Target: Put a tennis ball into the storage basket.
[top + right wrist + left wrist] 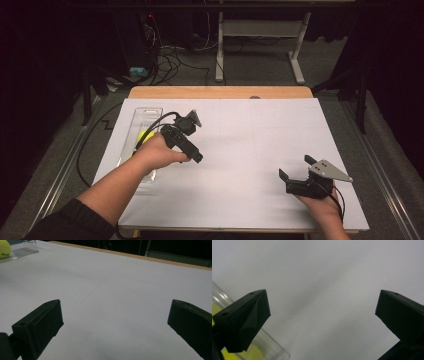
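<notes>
High view first, from the left edge across: a clear plastic tray [131,145] lies lengthwise along the left side of the white sheet [240,150] that covers the table, and a yellow-green tennis ball [143,136] sits inside it, partly hidden behind my left hand. My left gripper [196,156] hangs just beside the tray's right wall, its body angled down and to the right, with its cable looping back over the tray. From its own camera I see the left gripper's jaws spread wide with nothing between them, only bare white sheet, while the tray's curved clear edge [272,345] and a patch of the yellow ball [254,352] sit at the lower left, behind the left jaw. I cannot tell whether that jaw touches the tray. Moving right, the middle of the sheet is bare. Near the front right corner my right gripper [296,167] rests low over the sheet, grey three-cornered plate on top, jaws pointing up and to the left. Its own view shows those jaws wide apart and holding nothing, and far off at the upper left the ball [4,248] and the tray [20,251], well apart from this gripper.
</notes>
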`<state>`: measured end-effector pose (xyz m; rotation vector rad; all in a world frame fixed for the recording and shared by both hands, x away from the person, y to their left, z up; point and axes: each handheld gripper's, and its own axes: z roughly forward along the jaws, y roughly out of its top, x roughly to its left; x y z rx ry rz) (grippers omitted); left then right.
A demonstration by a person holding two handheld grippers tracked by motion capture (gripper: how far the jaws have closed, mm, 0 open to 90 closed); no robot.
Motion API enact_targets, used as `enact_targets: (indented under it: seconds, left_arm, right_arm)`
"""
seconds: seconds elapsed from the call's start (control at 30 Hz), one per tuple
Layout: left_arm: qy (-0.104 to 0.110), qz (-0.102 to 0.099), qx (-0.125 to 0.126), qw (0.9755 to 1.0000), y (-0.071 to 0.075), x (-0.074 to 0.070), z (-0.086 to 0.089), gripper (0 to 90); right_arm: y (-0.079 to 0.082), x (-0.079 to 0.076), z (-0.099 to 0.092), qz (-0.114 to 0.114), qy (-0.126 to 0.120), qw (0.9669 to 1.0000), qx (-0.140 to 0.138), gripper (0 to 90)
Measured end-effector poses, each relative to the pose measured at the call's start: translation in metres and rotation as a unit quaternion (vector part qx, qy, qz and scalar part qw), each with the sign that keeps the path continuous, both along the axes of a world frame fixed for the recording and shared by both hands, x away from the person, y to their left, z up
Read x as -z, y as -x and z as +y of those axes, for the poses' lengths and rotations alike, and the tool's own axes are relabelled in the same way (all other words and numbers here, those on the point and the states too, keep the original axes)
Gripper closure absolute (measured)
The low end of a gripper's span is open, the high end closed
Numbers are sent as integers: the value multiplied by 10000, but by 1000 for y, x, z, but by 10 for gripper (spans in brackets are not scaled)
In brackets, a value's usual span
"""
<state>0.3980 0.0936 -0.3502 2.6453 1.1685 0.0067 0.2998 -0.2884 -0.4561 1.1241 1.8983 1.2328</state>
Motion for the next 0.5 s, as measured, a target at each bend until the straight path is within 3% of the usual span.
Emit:
enact_targets:
  seconds: [0.1, 0.17, 0.33, 0.43, 0.5]
  left_arm:
    - [243, -123, -11, 9996, 5, 10, -4, 6]
    - [293, -254, -1, 9992, 8, 21, -6, 6]
    - [578, -576, -163, 9965, 18, 51, -8, 5]
    - [859, -544, -224, 9946, 26, 67, -8, 5]
    - [828, -642, -236, 9942, 30, 73, -8, 5]
  right_arm:
    - [0, 0, 0, 0, -2, 10000, 2, 0]
    - [0, 0, 0, -7, 3, 10000, -3, 0]
    - [1, -1, 1, -21, 7, 10000, -20, 0]
    - [1, -1, 1, -12, 6, 10000, -26, 0]
    - [1, 0, 1, -7, 10, 10000, -30, 0]
